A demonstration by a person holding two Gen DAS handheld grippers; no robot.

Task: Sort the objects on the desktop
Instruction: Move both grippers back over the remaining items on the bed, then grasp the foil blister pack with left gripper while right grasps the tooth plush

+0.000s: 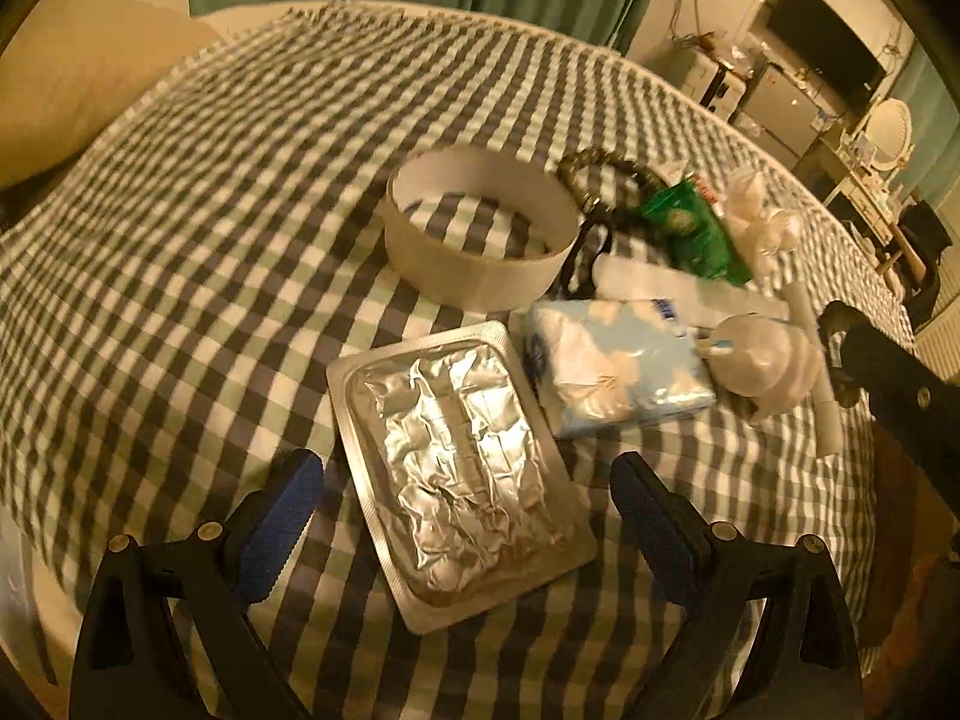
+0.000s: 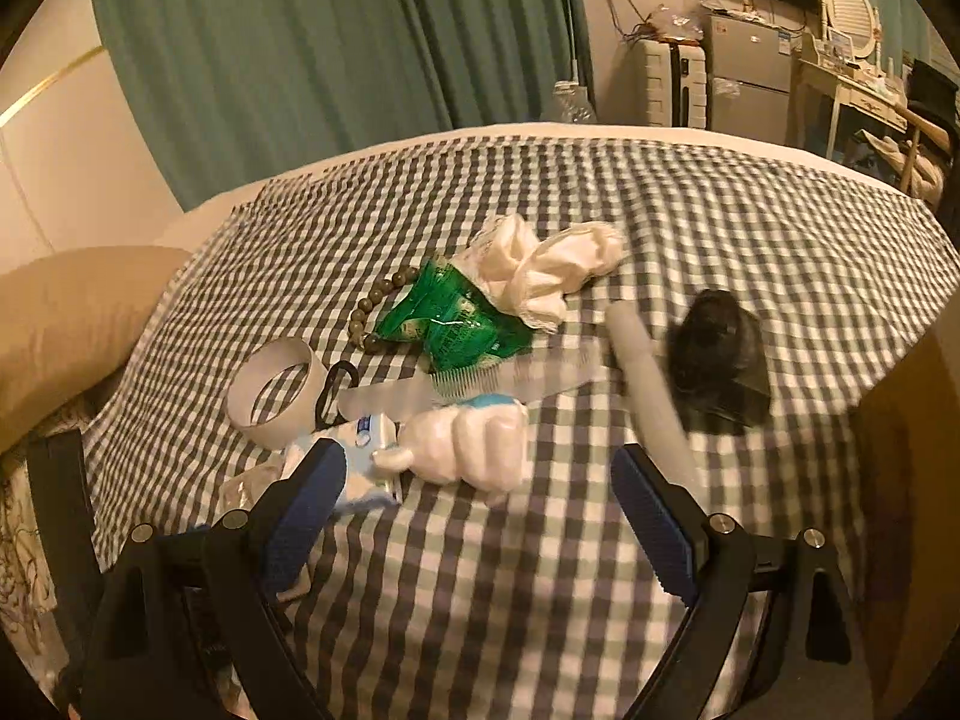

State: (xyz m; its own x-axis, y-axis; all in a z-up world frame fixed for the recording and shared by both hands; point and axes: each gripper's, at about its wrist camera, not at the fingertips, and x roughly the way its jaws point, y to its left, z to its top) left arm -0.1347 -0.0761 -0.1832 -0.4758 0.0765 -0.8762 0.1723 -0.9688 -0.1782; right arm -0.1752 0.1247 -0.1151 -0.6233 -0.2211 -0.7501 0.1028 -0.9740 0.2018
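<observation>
On the checked tabletop point(image 1: 180, 240), a foil blister pack point(image 1: 456, 468) lies between the spread fingers of the left gripper point(image 1: 465, 516). Right gripper point(image 2: 474, 516) fingers spread wide over bare cloth, just short of a white bottle point(image 2: 474, 444)

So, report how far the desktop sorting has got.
Nothing looks sorted yet: foil blister pack, tape roll, green packet, comb and black object lie mixed on the checked cloth. Left gripper and right gripper are open, empty. Everything remains.

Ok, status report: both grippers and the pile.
Left gripper open over foil pack. Right gripper open, empty, short of white bottle. Pile unsorted; comb lies behind the bottle.
</observation>
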